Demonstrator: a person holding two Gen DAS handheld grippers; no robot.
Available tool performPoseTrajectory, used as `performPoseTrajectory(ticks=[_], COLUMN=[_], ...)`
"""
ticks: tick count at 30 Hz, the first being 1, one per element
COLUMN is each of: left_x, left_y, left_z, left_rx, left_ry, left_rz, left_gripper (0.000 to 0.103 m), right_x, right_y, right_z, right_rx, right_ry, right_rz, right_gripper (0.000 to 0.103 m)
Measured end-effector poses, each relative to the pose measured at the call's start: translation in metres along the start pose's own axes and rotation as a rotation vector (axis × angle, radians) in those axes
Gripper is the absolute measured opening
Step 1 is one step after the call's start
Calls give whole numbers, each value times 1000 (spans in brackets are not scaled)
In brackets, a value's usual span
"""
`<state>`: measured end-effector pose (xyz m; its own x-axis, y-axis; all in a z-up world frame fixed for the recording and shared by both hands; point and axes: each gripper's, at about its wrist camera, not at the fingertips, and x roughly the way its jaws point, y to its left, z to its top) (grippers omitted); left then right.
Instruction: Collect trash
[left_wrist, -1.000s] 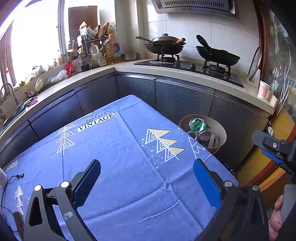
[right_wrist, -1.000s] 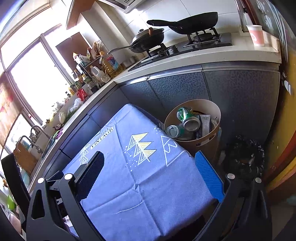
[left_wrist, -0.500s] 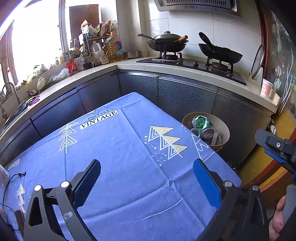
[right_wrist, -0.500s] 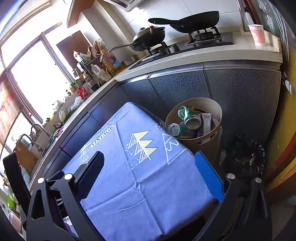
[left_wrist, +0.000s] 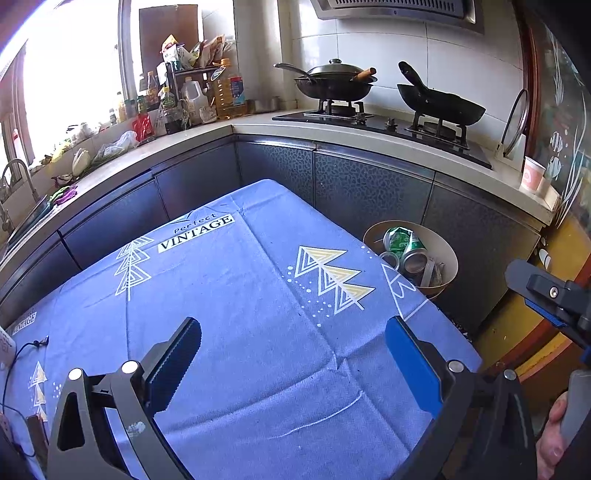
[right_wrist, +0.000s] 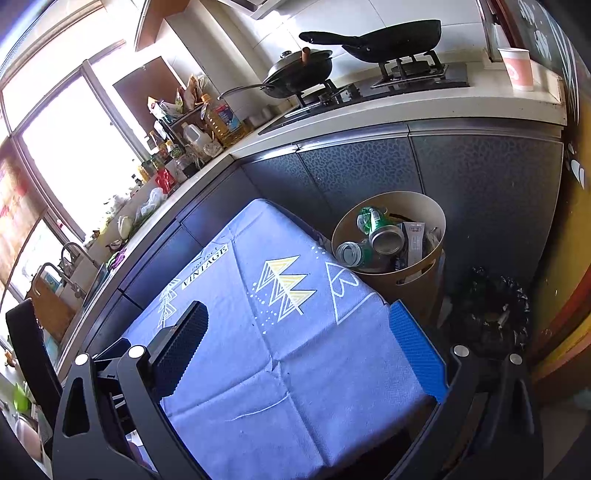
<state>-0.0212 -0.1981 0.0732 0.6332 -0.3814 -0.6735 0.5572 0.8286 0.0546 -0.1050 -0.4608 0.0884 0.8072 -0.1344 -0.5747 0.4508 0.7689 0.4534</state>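
A tan round trash bin (right_wrist: 424, 273) stands on the floor past the table's far right corner; it also shows in the left wrist view (left_wrist: 448, 258). It holds green cans (right_wrist: 384, 236) and other packaging (right_wrist: 413, 240). My left gripper (left_wrist: 295, 354) is open and empty above the blue tablecloth (left_wrist: 240, 295). My right gripper (right_wrist: 299, 339) is open and empty above the same cloth (right_wrist: 288, 347), nearer the bin. Part of the right gripper (left_wrist: 546, 295) shows at the right edge of the left wrist view.
A kitchen counter (left_wrist: 369, 136) with a stove, a wok (left_wrist: 332, 81) and a pan (left_wrist: 439, 103) runs behind the table. Bottles (left_wrist: 221, 92) crowd the corner. A pink paper cup (left_wrist: 532, 179) sits at the counter's right end. A black bag (right_wrist: 491, 310) lies on the floor beside the bin.
Both views shifted slightly; the left gripper drew back and rose a little, so the bin sits farther away. Both grippers stayed open and empty.
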Motion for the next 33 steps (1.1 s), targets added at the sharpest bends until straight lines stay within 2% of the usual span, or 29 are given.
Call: performPoseTrajectory(ticks=[33], left_x=[3], left_y=[-3], left_z=[-2], left_rx=[4], left_ry=[18], left_rz=[11], left_gripper=[99], right_x=[2], right_y=[-3], right_z=[1], right_rx=[-6], right_ry=[9], right_rz=[0], right_gripper=[98])
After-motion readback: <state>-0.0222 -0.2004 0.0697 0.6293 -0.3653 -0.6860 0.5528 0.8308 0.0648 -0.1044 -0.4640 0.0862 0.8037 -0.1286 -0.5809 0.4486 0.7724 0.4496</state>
